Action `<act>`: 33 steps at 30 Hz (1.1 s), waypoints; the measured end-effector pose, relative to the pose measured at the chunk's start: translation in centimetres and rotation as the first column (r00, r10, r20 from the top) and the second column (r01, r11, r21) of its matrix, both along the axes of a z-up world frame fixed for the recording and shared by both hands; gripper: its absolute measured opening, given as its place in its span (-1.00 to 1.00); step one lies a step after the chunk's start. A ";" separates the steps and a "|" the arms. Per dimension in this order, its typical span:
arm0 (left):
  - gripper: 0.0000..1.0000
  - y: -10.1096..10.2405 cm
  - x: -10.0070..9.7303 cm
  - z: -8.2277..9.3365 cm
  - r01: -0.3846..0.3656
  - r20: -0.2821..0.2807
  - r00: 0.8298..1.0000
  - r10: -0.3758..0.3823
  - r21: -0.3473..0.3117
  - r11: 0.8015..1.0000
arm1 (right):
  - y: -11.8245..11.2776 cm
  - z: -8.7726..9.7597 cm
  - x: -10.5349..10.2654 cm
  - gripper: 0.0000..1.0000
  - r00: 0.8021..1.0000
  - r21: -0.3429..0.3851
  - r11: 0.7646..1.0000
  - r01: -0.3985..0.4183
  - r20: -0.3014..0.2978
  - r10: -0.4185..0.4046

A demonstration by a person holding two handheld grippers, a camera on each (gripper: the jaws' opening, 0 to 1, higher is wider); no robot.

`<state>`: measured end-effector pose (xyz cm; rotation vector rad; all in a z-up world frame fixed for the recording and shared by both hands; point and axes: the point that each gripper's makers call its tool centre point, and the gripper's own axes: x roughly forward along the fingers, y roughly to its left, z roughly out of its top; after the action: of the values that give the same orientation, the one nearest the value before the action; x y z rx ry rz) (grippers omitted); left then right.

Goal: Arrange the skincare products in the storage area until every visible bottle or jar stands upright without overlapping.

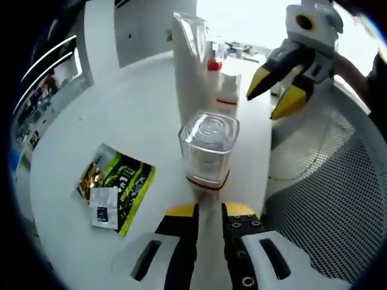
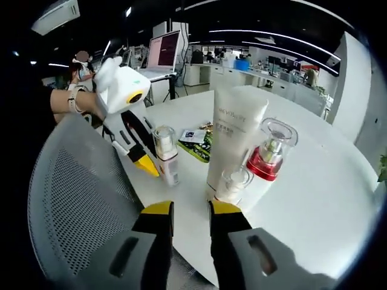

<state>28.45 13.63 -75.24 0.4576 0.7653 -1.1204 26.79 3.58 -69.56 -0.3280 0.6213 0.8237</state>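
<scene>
In the left gripper view, you worked over a round white table [image 1: 121,121] with a grey perforated mesh tray [image 1: 338,199] lying along its right side. Pale walls and shelving stood behind the table, too blurred to read. Your left gripper [image 1: 209,211] sat low in the view, its yellow-tipped jaws pressed onto the base of a clear square-capped bottle [image 1: 208,150], which stood upright. Directly behind it rose a tall white tube [image 1: 188,66], and beside that a small clear-capped bottle [image 1: 228,90] and a red-collared bottle [image 1: 214,63]. A green and gold sachet [image 1: 118,181] with a small white packet [image 1: 104,206] on top lay flat on the table to the left, well apart from the bottles. Your right gripper [image 1: 275,96] hung at upper right above the tray, jaws parted and holding nothing.

In the right gripper view, the same white table [image 2: 314,175] stretched into an open office with desks, a lit monitor [image 2: 162,51] and ceiling strip lights. The mesh tray [image 2: 72,205] filled the lower left. Your right gripper [image 2: 190,214] was open and empty. The left gripper [image 2: 148,163] was closed around the small bottle [image 2: 166,154] near the tray's edge. The white tube [image 2: 233,139] stood upright, with the red-collared bottle [image 2: 270,154] just beside it and another clear cap [image 2: 234,180] in front. The sachets [image 2: 196,140] lay behind
</scene>
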 end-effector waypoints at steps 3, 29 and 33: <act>-0.78 -0.1 0.0 -0.1 -0.001 -0.007 1.000 0.001 -0.001 1.000 | -0.8 -0.6 0.0 -0.55 1.000 -0.023 1.000 0.015 -0.010 -0.015; -0.81 -3.5 0.9 0.0 0.025 -0.010 1.000 -0.026 -0.024 0.999 | -2.8 -2.2 2.2 -0.57 0.996 -0.061 0.994 0.087 -0.031 -0.089; -0.81 -4.1 1.0 0.0 0.022 -0.014 1.000 -0.022 -0.035 0.999 | -2.9 -2.4 2.3 -0.58 0.995 -0.065 0.994 0.093 -0.036 -0.096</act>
<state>29.49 9.51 -75.24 0.4302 0.7537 -1.1570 29.09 0.72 -71.99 -0.3384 0.6955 0.7222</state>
